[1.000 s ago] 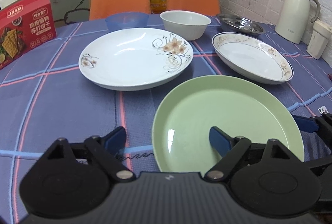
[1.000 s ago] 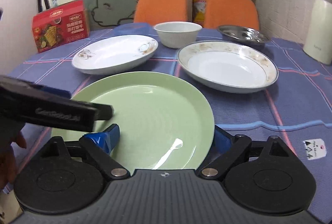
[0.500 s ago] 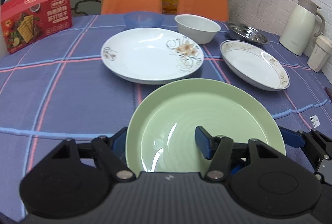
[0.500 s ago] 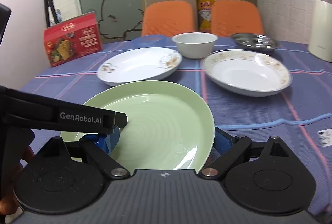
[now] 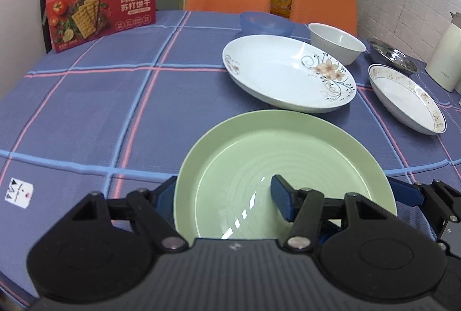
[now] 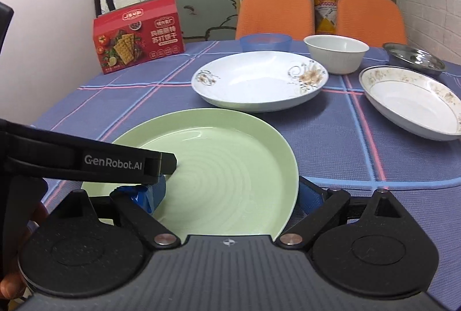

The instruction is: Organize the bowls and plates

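Fingers of your left gripper are spread wide and straddle the near-left rim of the green plate: one blue pad lies over the plate's well, while the other is tucked outside and half hidden behind the rim, so nothing is pinched. Your right gripper mirrors that on the plate's other side, jaws equally apart, with one pad inside the well and one beyond the right rim. Over the last second the left jaws have narrowed a little, and the rim, which then sat clear of the outer pad, now reaches it. The table view has also swung, so the red cracker box looms larger ahead to the left. That suggests the plate is bracketed on both sides and ready to be squeezed or lifted, but neither grip is made yet. Just beyond the grippers sits the floral white plate. Farther right is the gold-rimmed plate, and behind them are the white bowl, the blue bowl and a steel dish. None of these is stacked yet.
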### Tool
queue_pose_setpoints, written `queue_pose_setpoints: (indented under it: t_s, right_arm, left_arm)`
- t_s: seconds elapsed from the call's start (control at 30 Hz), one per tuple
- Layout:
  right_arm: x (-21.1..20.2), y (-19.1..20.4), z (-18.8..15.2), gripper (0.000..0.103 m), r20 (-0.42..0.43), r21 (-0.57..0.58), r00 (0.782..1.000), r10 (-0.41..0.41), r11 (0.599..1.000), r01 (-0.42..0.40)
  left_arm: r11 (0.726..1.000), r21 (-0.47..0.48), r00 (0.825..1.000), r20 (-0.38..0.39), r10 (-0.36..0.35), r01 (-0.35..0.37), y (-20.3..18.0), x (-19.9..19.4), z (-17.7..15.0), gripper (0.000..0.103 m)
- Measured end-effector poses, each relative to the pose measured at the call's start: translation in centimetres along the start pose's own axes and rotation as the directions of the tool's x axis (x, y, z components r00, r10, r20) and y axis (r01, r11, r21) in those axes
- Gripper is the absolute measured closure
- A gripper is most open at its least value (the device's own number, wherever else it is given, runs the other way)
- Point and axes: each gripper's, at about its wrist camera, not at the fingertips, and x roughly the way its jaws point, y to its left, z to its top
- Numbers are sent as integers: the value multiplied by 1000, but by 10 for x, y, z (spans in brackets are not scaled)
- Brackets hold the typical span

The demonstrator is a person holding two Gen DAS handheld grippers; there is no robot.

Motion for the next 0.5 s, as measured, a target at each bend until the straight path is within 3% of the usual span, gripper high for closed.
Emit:
queue_pose_setpoints:
  t_s: [0.2,0.3,0.4,0.47,0.5]
  right_arm:
    - [-1,-5,-1,19,-11,2,999,-33,999,33]
    - [1,-1,-1,19,-24,-46,1000,-19,999,18]
    - [-9,-18,3,22,-12,33,999,42,999,-41]
    - [-24,-32,12,21,42,81,999,34,996,-37]
    - [-27,-36,17,21,60,82,998,18,996,-23]
  left_arm:
    - [1000,20,1000,14,-18,18,-11,5,0,42]
    - [999,23,999,25,-23,22,-8,6,0,33]
    - [998,-2,997,38,-61,61,3,0,3,23]
    - [997,-29,995,78,-65,68,15,-9,10,8]
    - [997,-43,993,101,-55,60,20,-11,15,6]
